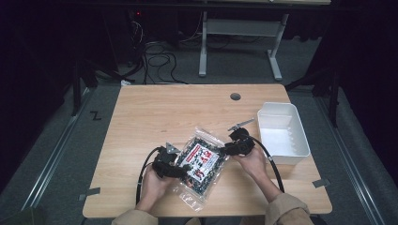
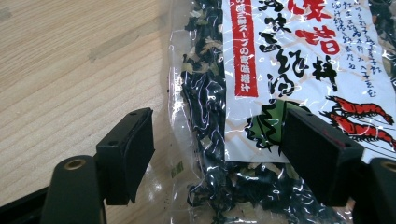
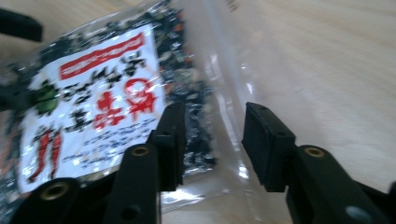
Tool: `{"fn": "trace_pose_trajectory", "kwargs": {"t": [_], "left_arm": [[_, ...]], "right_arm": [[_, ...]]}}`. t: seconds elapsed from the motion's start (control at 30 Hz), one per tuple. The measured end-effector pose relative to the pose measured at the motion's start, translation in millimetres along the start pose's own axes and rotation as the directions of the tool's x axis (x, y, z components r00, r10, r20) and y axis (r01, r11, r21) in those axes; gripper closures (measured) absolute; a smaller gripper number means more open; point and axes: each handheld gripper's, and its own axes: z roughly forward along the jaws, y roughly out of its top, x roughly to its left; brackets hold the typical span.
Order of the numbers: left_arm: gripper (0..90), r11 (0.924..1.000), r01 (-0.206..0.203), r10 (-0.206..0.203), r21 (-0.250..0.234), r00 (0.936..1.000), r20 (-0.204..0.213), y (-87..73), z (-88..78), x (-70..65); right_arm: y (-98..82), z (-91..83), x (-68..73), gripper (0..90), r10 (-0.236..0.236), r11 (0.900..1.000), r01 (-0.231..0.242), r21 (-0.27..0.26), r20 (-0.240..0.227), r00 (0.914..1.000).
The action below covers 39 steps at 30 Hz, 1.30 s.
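Black jaws of the left gripper [image 2: 217, 154] stand wide over the seaweed packet [image 1: 202, 161] lying mid-table, while the right gripper [image 3: 212, 142] straddles its clear edge, half-open, apparently to lift it toward the white bin [image 1: 281, 133].

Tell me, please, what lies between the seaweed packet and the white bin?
The right claw and the hand holding it sit at the seaweed packet's edge; beyond them is bare table up to the white bin, in the high view.
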Motion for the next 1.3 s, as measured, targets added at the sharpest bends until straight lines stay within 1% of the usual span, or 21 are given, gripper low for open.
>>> {"fn": "trace_pose_trajectory", "kwargs": {"t": [0.1, 0.17, 0.23, 0.33, 0.43, 0.47, 0.53, 0.57, 0.63, 0.67, 0.77, 0.83, 0.93, 0.97, 1.0, 1.03, 1.1, 1.13, 1.2, 1.23, 1.3], "left_arm": [[26.4, 1.0000, 0.004, -0.004, -0.001, 1.0000, -0.002, -0.6, -0.1, 0.1], [26.5, 1.0000, 0.009, -0.009, -0.001, 0.9999, -0.004, -0.8, -0.1, -0.5], [26.9, 1.0000, 0.004, -0.004, -0.002, 1.0000, -0.006, -0.7, -0.3, -0.9], [27.0, 1.0000, 0.009, -0.009, -0.003, 0.9999, -0.004, -0.9, -0.2, -0.7], [27.0, 0.9999, 0.015, -0.015, -0.001, 0.9999, 0.005, -0.8, 0.1, 0.6], [27.0, 0.9999, 0.012, -0.012, 0.000, 0.9999, 0.004, -0.7, 0.0, 0.5], [27.0, 1.0000, 0.009, -0.009, 0.000, 1.0000, 0.001, -0.7, -0.1, 0.3], [27.0, 0.9999, 0.012, -0.012, -0.001, 0.9999, -0.001, -0.8, -0.1, -0.4], [27.1, 1.0000, 0.009, -0.009, -0.001, 0.9999, -0.005, -0.8, -0.2, -0.9], [27.1, 1.0000, 0.008, -0.008, 0.000, 1.0000, -0.005, -0.6, -0.1, -0.8], [27.0, 1.0000, 0.006, -0.006, 0.001, 1.0000, -0.001, -0.4, 0.0, 0.0], [27.0, 1.0000, 0.003, -0.003, 0.002, 1.0000, -0.005, -0.3, -0.1, -0.5], [27.0, 1.0000, 0.002, -0.002, 0.001, 1.0000, -0.008, -0.4, -0.2, -1.3], [27.0, 1.0000, 0.005, -0.005, 0.001, 1.0000, -0.007, -0.4, -0.1, -1.1], [27.0, 1.0000, 0.005, -0.005, 0.001, 1.0000, -0.007, -0.4, -0.1, -1.1], [27.0, 1.0000, 0.007, -0.007, 0.002, 1.0000, -0.005, -0.3, -0.1, -0.8], [27.0, 1.0000, 0.006, -0.006, 0.003, 1.0000, -0.005, -0.2, -0.1, -0.8], [27.0, 1.0000, 0.004, -0.004, 0.003, 1.0000, -0.007, -0.1, -0.1, -1.2], [27.0, 1.0000, 0.001, -0.001, 0.003, 1.0000, -0.010, 0.0, -0.2, -1.6], [27.2, 1.0000, -0.002, 0.002, 0.003, 0.9999, -0.013, 0.0, -0.3, -1.9], [27.3, 1.0000, -0.001, 0.001, 0.002, 0.9999, -0.014, 0.0, -0.3, -2.6]], "right_arm": [[-0.1, 4.0, 8.1, 66.0, -0.023, 1.000, 0.023, 0.017, -0.019, 0.9995], [1.1, 5.1, 12.2, 68.8, -0.057, 0.998, 0.056, 0.028, 0.018, 0.9982], [1.3, 5.2, 11.5, 69.1, -0.046, 0.999, 0.045, 0.027, 0.013, 0.9989], [1.6, 4.6, 4.5, 75.4, -0.017, 1.000, 0.017, 0.015, -0.008, 0.9998], [2.2, 4.4, 2.1, 74.6, -0.011, 1.000, 0.011, 0.014, -0.011, 0.9999], [4.0, -0.1, 1.7, 70.1, -0.015, 1.000, 0.016, -0.023, 0.032, 0.9994], [4.6, -2.0, 1.1, 67.8, -0.016, 0.999, 0.017, -0.038, 0.043, 0.9990], [5.6, -4.5, -0.3, 62.7, -0.015, 0.999, 0.019, -0.050, 0.070, 0.9975], [6.4, -6.9, -3.5, 55.3, -0.013, 0.998, 0.021, -0.058, 0.132, 0.9911], [6.4, -9.0, -9.2, 49.0, 0.010, 0.997, 0.003, -0.074, 0.168, 0.9857], [6.6, -10.0, -15.9, 43.9, 0.036, 0.997, -0.022, -0.077, 0.189, 0.9813], [6.1, -9.8, -21.8, 40.8, 0.075, 0.996, -0.064, -0.067, 0.177, 0.9813], [4.0, -6.1, -27.0, 42.7, 0.105, 0.994, -0.102, -0.033, 0.136, 0.9851], [3.1, -2.8, -28.3, 46.8, 0.128, 0.992, -0.128, -0.012, 0.086, 0.9880], [3.1, -2.8, -28.3, 46.8, 0.128, 0.992, -0.128, -0.012, 0.086, 0.9880], [3.6, 0.9, -26.7, 51.8, 0.119, 0.993, -0.119, 0.013, 0.051, 0.9916], [3.9, 2.5, -25.2, 53.9, 0.118, 0.993, -0.119, 0.017, 0.038, 0.9923], [4.9, 5.4, -21.0, 59.3, 0.113, 0.993, -0.113, 0.021, 0.010, 0.9936], [5.0, 6.3, -19.8, 60.9, 0.107, 0.994, -0.107, 0.017, 0.010, 0.9942], [5.1, 6.5, -17.0, 67.5, 0.099, 0.995, -0.099, 0.008, 0.020, 0.9949], [4.7, 3.9, -18.6, 73.0, 0.095, 0.995, -0.095, 0.001, 0.007, 0.9954]]}}
